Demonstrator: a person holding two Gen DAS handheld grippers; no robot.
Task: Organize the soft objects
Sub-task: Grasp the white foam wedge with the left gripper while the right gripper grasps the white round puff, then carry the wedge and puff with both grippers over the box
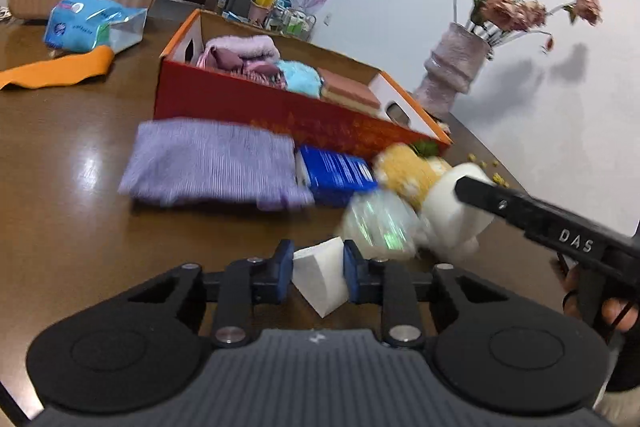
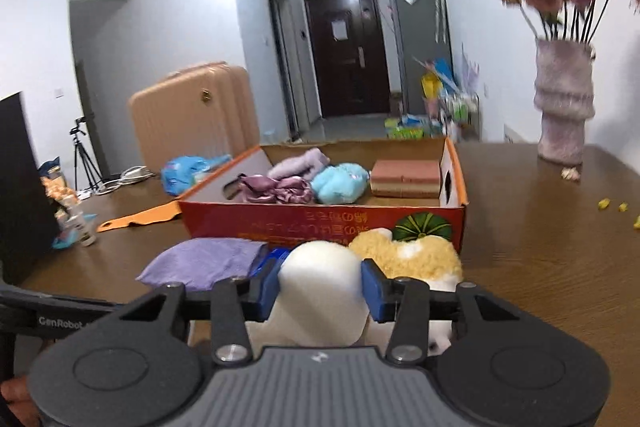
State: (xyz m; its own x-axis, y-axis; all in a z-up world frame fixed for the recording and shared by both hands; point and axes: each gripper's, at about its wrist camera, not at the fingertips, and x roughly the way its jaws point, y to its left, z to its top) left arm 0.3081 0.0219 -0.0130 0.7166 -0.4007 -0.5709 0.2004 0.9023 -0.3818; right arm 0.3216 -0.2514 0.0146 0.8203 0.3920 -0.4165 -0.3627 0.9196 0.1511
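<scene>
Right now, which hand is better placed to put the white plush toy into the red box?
Right. The right hand-held gripper already has the white plush toy between its pads, facing the red box. The left hand-held gripper is busy with a white tissue.

This is a home, a living room near the entrance: a dark front door, a beige suitcase, a vase of dried flowers on the brown worktop.

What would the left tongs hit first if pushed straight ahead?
They already pinch a white wedge. Straight ahead, the crinkly clear wrapper lies closest, with the blue pack behind it. Depth is unclear; the wrapper looks likeliest.
</scene>
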